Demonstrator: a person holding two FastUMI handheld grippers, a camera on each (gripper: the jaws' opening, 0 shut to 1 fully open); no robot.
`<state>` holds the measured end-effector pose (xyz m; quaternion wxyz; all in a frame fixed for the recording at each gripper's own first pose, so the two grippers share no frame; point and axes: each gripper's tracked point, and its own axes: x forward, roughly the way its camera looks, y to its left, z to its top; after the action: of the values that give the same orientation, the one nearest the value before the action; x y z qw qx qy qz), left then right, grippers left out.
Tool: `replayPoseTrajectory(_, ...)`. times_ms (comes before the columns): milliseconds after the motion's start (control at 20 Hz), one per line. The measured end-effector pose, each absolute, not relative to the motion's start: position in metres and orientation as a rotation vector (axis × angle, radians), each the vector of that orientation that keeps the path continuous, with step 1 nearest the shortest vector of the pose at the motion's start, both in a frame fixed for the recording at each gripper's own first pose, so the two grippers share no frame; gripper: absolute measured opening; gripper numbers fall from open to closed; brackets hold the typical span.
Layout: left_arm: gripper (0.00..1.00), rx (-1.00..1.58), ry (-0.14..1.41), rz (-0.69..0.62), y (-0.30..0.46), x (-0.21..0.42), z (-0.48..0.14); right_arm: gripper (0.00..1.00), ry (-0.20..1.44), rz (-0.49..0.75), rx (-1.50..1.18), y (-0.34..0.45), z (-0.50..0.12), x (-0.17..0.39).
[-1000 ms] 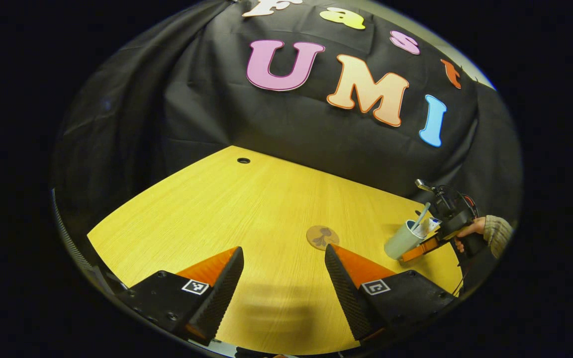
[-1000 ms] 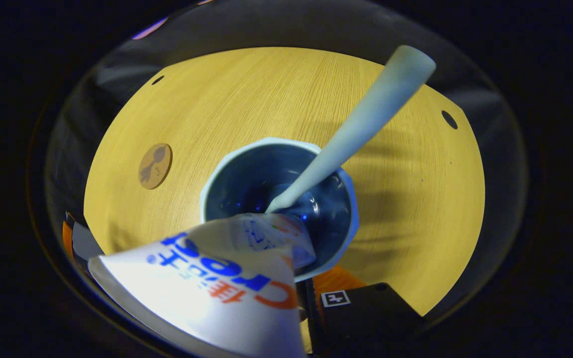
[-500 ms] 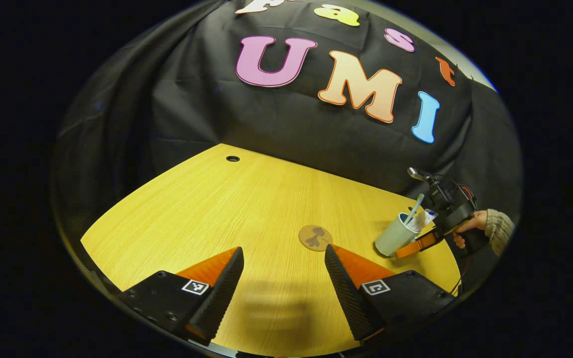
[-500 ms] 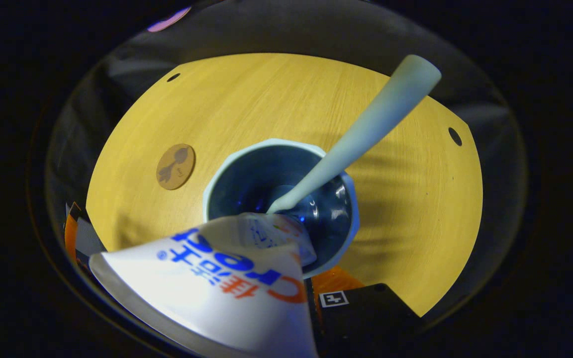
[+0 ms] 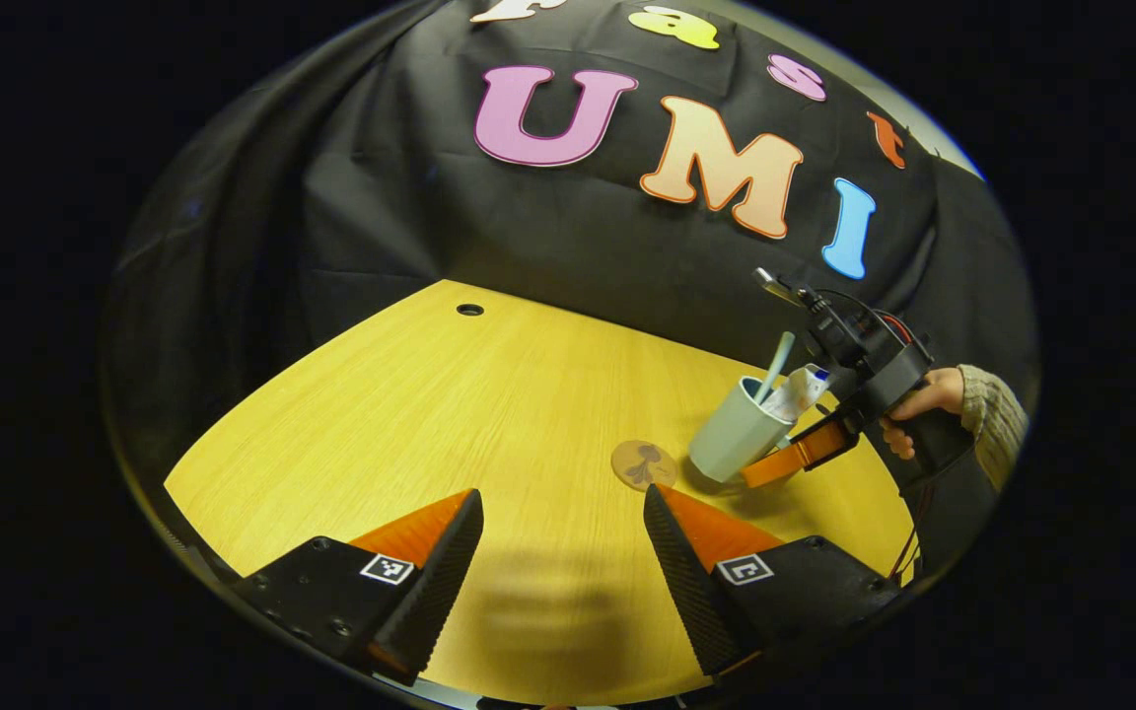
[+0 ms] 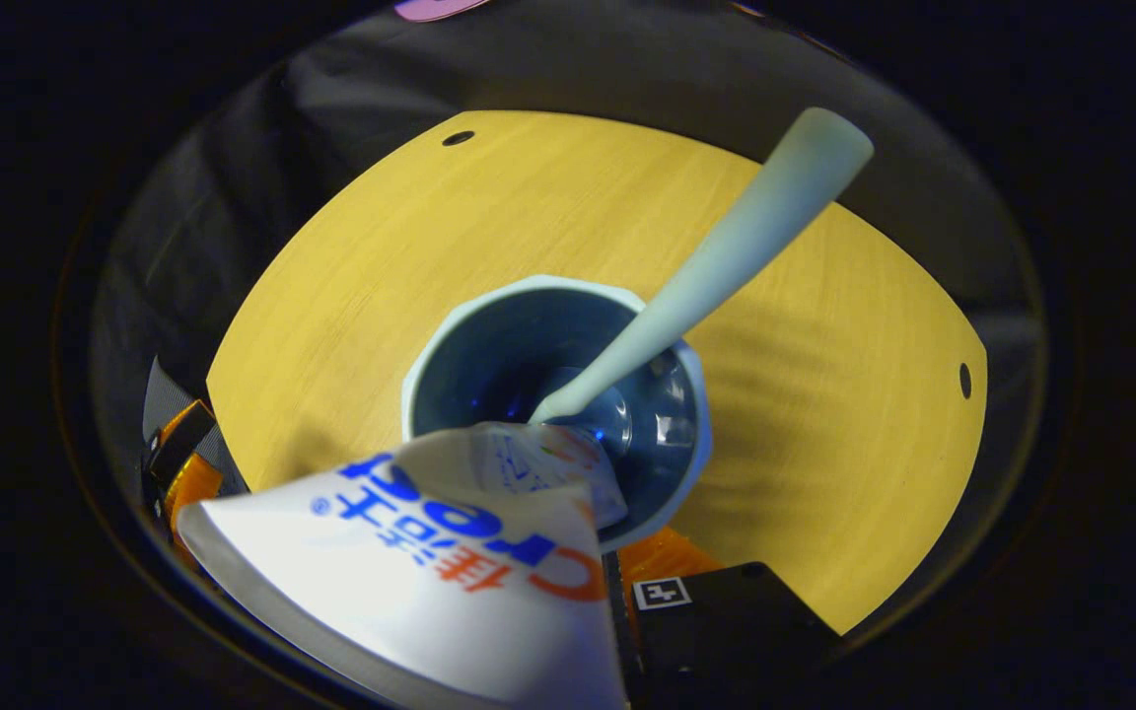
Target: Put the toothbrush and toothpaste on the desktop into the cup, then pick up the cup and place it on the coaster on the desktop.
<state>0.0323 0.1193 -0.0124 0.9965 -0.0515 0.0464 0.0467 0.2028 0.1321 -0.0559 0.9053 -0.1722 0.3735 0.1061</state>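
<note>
A pale blue-grey cup (image 5: 734, 442) hangs tilted just above the yellow table, right beside the round brown coaster (image 5: 644, 463). A light toothbrush (image 5: 775, 365) and a white toothpaste tube (image 5: 797, 391) stand in it. My right gripper (image 5: 787, 460) is shut on the cup's wall. In the right gripper view I look down into the cup (image 6: 548, 288). The toothbrush handle (image 6: 726, 247) leans up to the right and the toothpaste tube (image 6: 410, 582) covers the lower left. One finger (image 6: 662, 557) shows beside the cup. My left gripper (image 5: 563, 552) stands open over bare table.
A hand (image 5: 913, 409) in a knitted sleeve holds the right gripper. The table has small round holes (image 5: 469, 310) (image 6: 458, 138) (image 6: 963, 380). Black cloth walls close the far side. Open table (image 5: 410, 414) lies left of the coaster.
The right gripper has lifted the cup and carried it leftwards to the coaster. In the right gripper view the coaster has slid out of sight. The left gripper stayed open and nearly still.
</note>
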Motion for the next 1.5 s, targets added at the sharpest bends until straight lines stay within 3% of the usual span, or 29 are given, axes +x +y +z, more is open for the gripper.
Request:
replayPoseTrajectory(950,0.95,-0.134,0.147,0.187,0.155,0.008,-0.034,0.34,0.805,0.206,-0.441,0.163,-0.073,0.208)
replayPoseTrajectory(1150,0.95,-0.118,0.148,0.159,0.144,0.012,-0.031,0.46,0.79,0.249,-0.414,0.161,-0.063,0.184)
replayPoseTrajectory(1350,0.95,-0.091,0.145,0.127,0.13,0.019,-0.027,0.93,0.715,0.259,-0.342,0.153,-0.045,0.167)
replayPoseTrajectory(1400,0.95,-0.082,0.145,0.118,0.126,0.021,-0.026,0.88,0.692,0.262,-0.302,0.15,-0.041,0.159)
replayPoseTrajectory(1500,0.94,-0.071,0.15,0.087,0.116,0.024,-0.025,1.0,0.673,0.242,-0.219,0.138,-0.036,0.139)
